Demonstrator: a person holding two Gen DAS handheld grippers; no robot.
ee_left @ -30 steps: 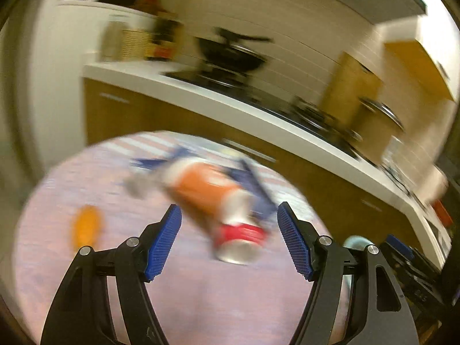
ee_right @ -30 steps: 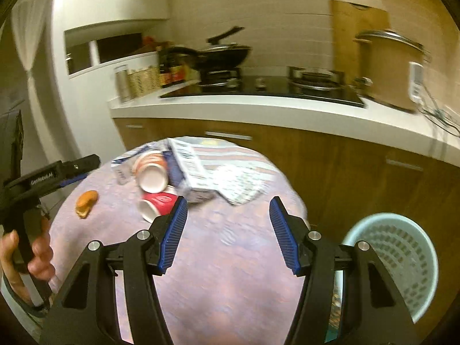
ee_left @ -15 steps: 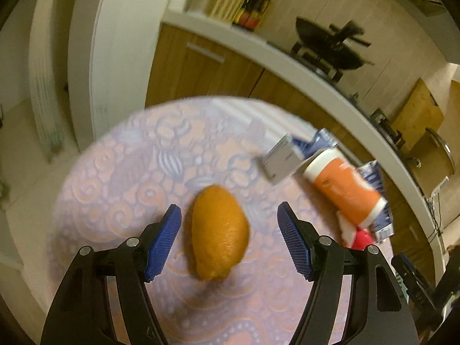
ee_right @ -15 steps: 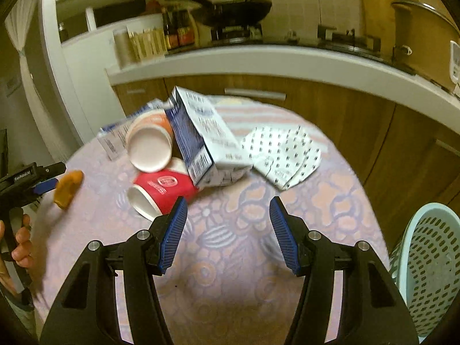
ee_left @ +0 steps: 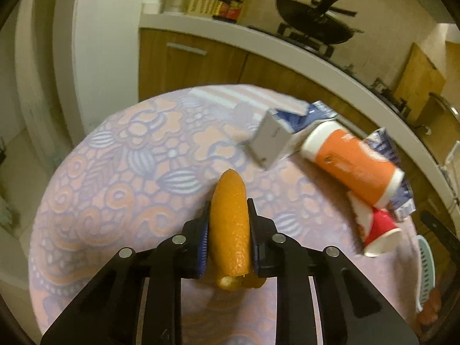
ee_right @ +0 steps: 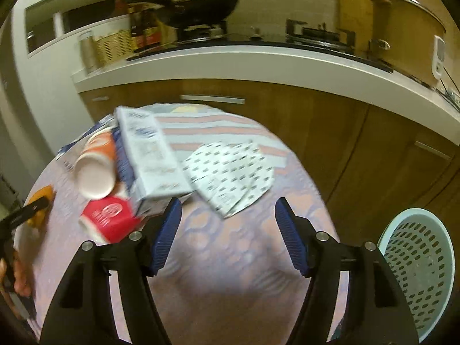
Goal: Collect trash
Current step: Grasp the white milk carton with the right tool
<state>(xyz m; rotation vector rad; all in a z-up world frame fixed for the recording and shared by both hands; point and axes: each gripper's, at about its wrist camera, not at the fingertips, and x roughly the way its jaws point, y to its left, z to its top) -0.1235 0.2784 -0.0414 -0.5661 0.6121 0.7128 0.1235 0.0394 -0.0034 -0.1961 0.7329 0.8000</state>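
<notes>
Peel is sitting pinched in the left gripper [ee_left: 228,235], the orange peel [ee_left: 229,227] running lengthwise along the fingers, low over the table [ee_left: 115,172]. Right gripper [ee_right: 228,230] is hanging wide open, holding nothing, nearer the basket [ee_right: 419,261] off its right side.

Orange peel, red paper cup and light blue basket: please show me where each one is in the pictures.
orange peel [ee_left: 228,224]: left wrist view, middle of its outer skin, between the closed fingers.
red paper cup [ee_right: 110,218]: right wrist view, its printed red side.
light blue basket [ee_right: 419,256]: right wrist view, its perforated inner wall.
</notes>
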